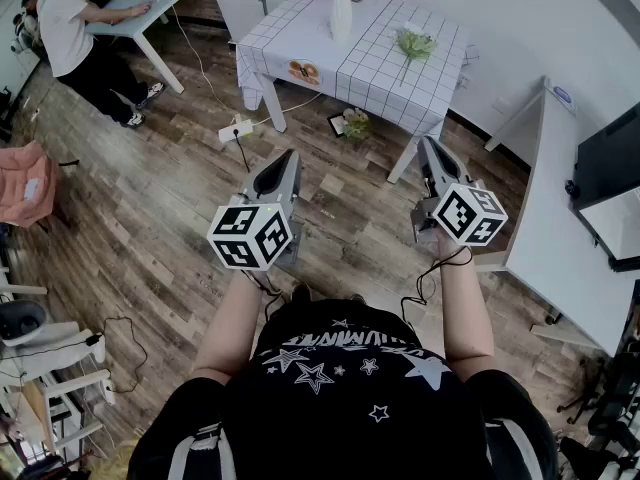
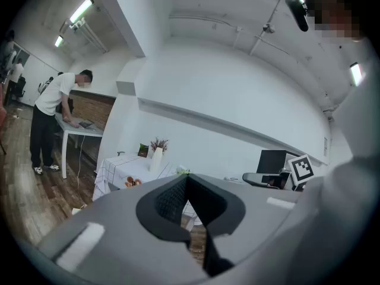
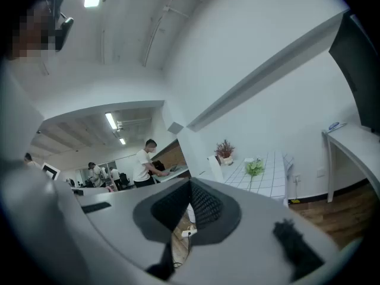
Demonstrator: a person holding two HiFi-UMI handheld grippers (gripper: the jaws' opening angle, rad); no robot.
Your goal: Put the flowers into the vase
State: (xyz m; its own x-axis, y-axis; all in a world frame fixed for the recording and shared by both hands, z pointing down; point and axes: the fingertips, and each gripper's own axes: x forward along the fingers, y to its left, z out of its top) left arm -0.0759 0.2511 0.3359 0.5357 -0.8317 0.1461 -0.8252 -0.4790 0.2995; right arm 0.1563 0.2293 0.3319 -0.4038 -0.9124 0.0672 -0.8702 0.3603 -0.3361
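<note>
Nearest, in the middle of the head view, both tools were held out over the wooden floor [image 1: 180, 198]. The left tool [image 1: 290, 155], left of centre, had its jaws pressed together with nothing between them. The right tool [image 1: 428, 142], right of centre, was likewise closed and empty. Both were well apart from the surface [image 1: 380, 73] with the checked cloth at the upper centre of the frame. There the green flowers [image 1: 413, 43] lay flat near its right side, apart from the white vase [image 1: 341, 16] standing upright to their left. Farthest off, at the upper left, a person [image 1: 70, 28] in a white shirt bent forward.
</note>
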